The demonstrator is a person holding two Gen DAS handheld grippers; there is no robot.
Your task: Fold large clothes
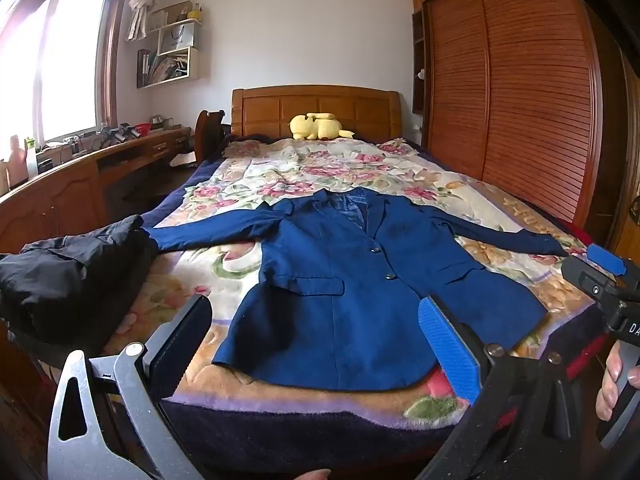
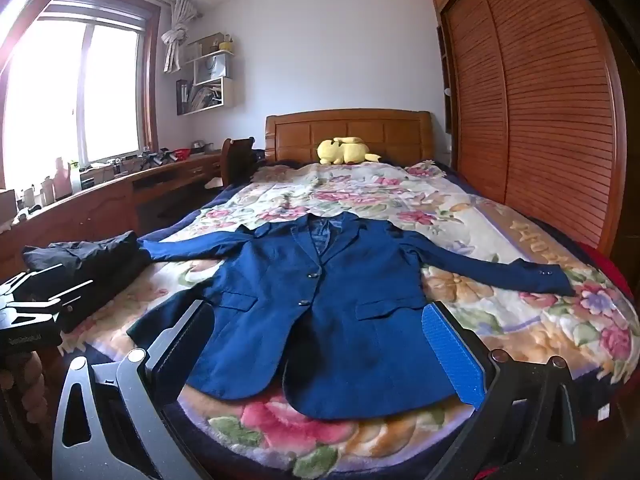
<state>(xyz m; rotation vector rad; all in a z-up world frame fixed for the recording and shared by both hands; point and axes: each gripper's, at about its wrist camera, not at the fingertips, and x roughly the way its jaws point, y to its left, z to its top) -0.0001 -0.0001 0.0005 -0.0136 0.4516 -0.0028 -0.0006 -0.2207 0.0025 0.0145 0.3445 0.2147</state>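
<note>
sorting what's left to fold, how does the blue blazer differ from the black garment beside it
The blue blazer lies spread flat, front up, both sleeves stretched out; the black garment sits bunched in a compact heap. The blazer fills the middle of the floral blanket; the black garment sits at its left edge, touching the blazer's sleeve end. Both rest on the bed, untouched by either gripper.

Materials and finishes, both wrist views

Blue blazer (image 1: 352,280): matt woven cloth, glossy dark buttons, shinier lining at the collar. Floral blanket (image 1: 280,184): fuzzy plush pile. Black garment (image 1: 68,272): thin, slightly sheeny fabric. Left gripper (image 1: 316,344): grey speckled matt metal arms, one ribbed black pad, one textured blue pad; right gripper (image 2: 320,348) same. Headboard (image 2: 348,132) and slatted wardrobe doors (image 1: 516,92): varnished wood, semi-gloss. Yellow toy (image 1: 320,126): soft plush.
</note>
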